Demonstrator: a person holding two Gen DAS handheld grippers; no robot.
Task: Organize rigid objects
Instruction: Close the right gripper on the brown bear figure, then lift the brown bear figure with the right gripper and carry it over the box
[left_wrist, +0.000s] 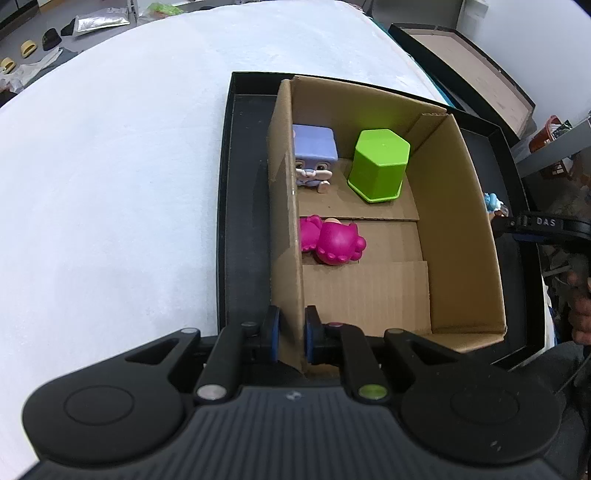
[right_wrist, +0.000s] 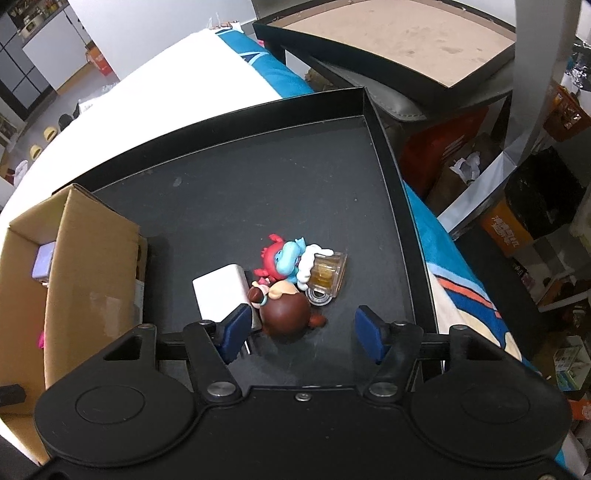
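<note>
Inside the cardboard box (left_wrist: 461, 221): a purple cube figurine (left_wrist: 314, 155) and a green hexagonal block (left_wrist: 378, 164) upright toward the far wall, a magenta figurine (left_wrist: 330, 242) lying on its side nearer the middle, all apparently already sorted. Box itself seated in a black tray (right_wrist: 258, 192), tray resting on a white-covered surface (left_wrist: 110, 184), seemingly a bed rather than a counter.

Just outside the box, on the bare tray floor: a brown round-headed figurine (right_wrist: 284, 315), touching a red-and-blue figurine (right_wrist: 282, 256) that leans on a small glass mug (right_wrist: 327, 275), with a white charger block (right_wrist: 221, 293) pressed against the brown figure on the box side. Clustered tight, so likely to jostle when one is lifted.

Left hand-held gripper (left_wrist: 290, 334) clamped on the box's near-left wall, one pad (left_wrist: 272, 332) outside and one inside, presumably to steady the box while pieces are dropped in. Right hand-held gripper (right_wrist: 304, 332) spread wide above the cluster, holding nothing, one pad (right_wrist: 236, 328) over the charger and the other apart over bare tray, the brown figurine between them and probably the next pick.

Beyond the tray: a second dark tray (right_wrist: 388, 40) with a brown base, shelving and household clutter.
</note>
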